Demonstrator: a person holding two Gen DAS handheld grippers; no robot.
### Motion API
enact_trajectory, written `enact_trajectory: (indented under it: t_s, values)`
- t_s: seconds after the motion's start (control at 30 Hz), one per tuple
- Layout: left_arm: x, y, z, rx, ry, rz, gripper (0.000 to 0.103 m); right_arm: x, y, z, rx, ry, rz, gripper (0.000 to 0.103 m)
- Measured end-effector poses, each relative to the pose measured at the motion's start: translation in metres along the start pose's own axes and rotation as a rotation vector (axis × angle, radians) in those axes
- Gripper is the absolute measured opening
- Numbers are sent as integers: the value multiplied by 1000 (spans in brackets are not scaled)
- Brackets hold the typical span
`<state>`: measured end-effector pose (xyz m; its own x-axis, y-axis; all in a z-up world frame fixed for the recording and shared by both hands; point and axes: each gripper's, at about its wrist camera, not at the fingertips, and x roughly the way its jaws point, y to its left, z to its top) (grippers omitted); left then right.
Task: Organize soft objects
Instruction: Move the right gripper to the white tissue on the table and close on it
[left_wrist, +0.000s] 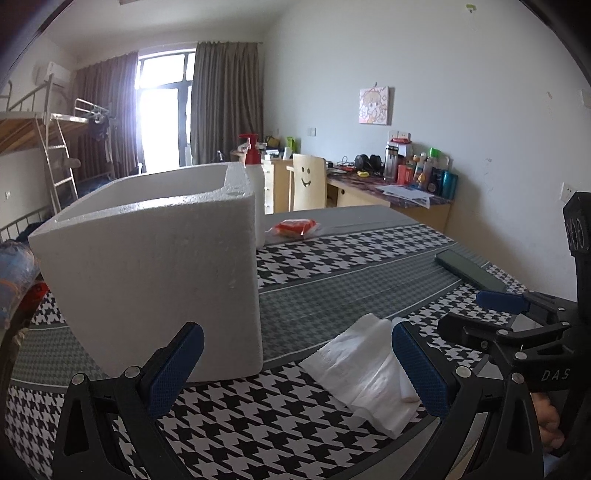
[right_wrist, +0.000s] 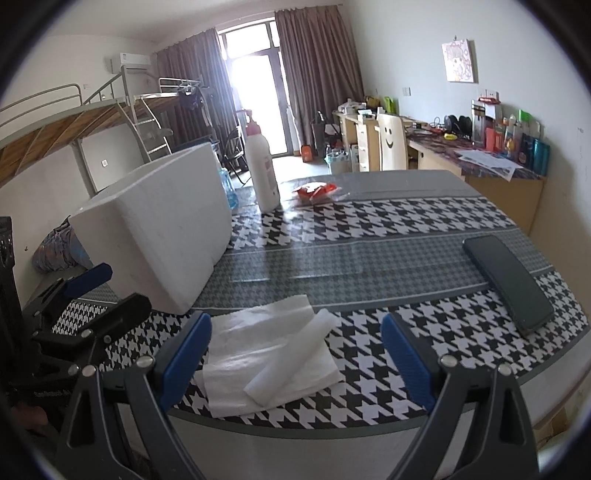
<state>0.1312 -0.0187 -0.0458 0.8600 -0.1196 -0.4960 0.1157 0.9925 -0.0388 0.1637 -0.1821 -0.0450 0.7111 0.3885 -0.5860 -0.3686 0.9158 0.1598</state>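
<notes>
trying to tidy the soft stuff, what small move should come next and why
Probably lower the right gripper onto the white folded tissue paper and close. Both grippers are open and empty, the tissue lies loose on the houndstooth tablecloth between the right fingers, and the white foam box stands open-topped just beside it.

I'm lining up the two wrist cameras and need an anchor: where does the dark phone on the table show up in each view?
Left wrist: the phone lies at the right, mid-height, on the table beyond the right gripper.
Right wrist: the phone lies at the right, mid-height, up and right of the right gripper.
Shared landmark: the white foam box, on the left in both views.
</notes>
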Motion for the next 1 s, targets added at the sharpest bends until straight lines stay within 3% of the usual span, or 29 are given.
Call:
enact_trajectory:
  t_s: [0.1, 0.43, 0.77, 1.0]
  values:
    - [0, 2, -1, -1, 0, 7, 102, 5, 1, -3, 4, 16, 4, 95]
    - [9, 5, -5, -9, 33, 3, 102, 23, 1, -14, 30, 92, 13, 80]
    - [13, 0, -8, -1, 48, -13, 102, 41, 3, -29, 76, 187, 67, 52]
    - [13, 0, -10, -3, 58, -19, 102, 45, 0, -33, 87, 206, 80, 42]
